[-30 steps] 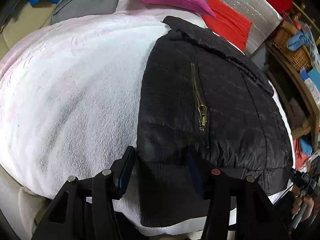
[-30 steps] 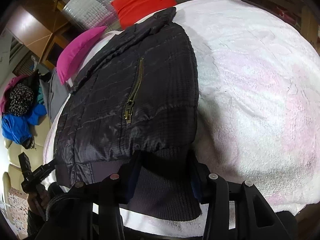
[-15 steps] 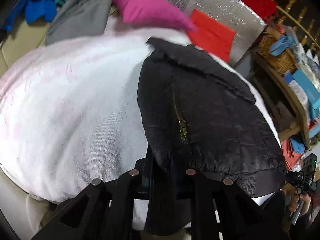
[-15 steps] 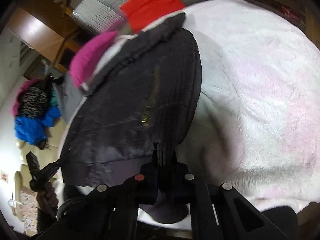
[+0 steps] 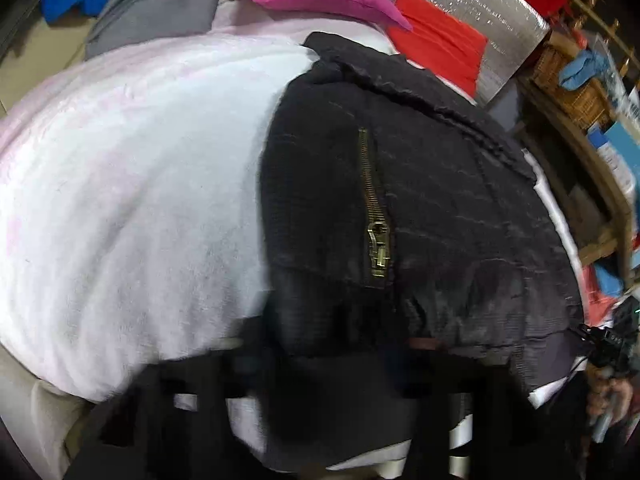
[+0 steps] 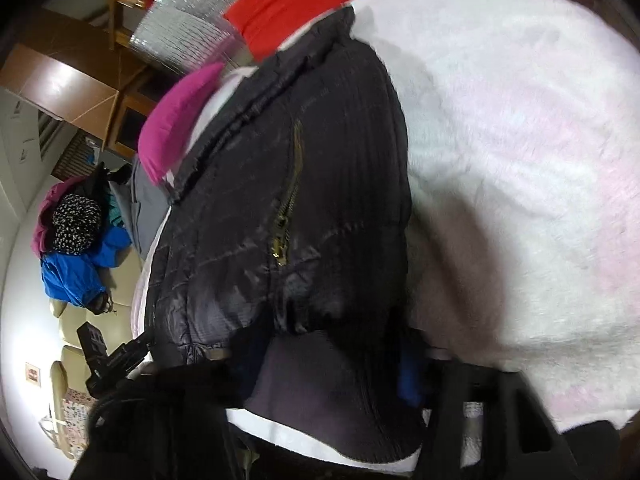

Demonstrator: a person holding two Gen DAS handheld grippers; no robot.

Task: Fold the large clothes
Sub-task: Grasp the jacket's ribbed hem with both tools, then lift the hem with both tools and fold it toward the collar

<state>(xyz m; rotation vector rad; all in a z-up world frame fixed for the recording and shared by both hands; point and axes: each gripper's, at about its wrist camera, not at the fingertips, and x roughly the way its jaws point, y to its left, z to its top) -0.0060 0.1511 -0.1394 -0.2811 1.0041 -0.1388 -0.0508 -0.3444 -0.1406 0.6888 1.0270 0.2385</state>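
1. Black quilted jacket (image 5: pixel 420 208) lies on the white fleece blanket (image 5: pixel 128 184) covering the bed, its ribbed hem (image 6: pixel 332 400) nearest both cameras
2. Left gripper (image 5: pixel 320 364) and right gripper (image 6: pixel 332 364), wider a second ago, now narrow, jaws reopening slightly around the hem
3. Fold likely imminent

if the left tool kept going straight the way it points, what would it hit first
Most likely the black jacket itself: its knit hem already lies between the opening jaws of the left tool, with the quilted body just ahead. Blur leaves the depth unclear.
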